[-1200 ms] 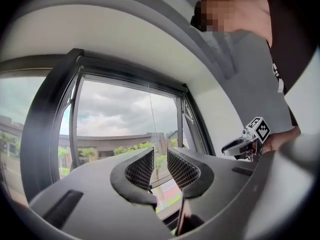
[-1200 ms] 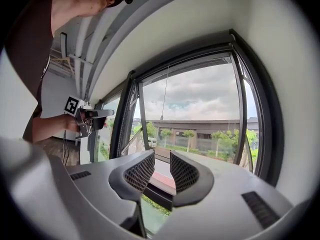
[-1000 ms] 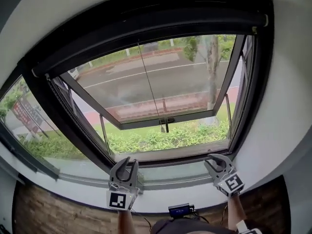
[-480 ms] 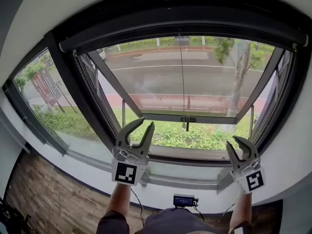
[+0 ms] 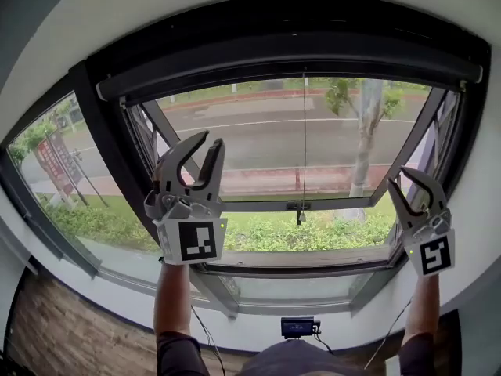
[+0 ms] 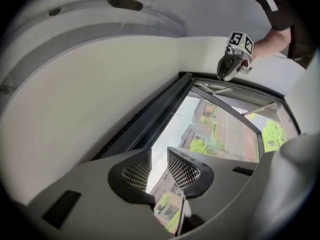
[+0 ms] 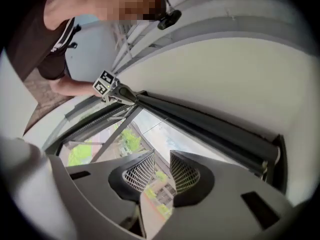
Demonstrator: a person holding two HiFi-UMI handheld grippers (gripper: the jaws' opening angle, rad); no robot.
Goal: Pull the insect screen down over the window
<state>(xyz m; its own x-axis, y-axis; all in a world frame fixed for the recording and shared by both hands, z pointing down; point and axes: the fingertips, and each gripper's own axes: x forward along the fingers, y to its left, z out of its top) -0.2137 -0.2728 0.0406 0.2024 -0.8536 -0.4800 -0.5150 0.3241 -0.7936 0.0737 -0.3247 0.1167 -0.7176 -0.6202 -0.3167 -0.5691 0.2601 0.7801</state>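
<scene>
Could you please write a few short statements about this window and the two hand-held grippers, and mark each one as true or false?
1. The insect screen is not pulled down; its dark roller bar sits at the window's top. True.
2. The left hand-held gripper grips the thin cord. False: its jaws are apart and empty, and the cord hangs free to its right in the head view.
3. The right hand-held gripper is open and holds nothing. True.
4. The window sash is shut. False: the sash is swung outward at its bottom.
</scene>
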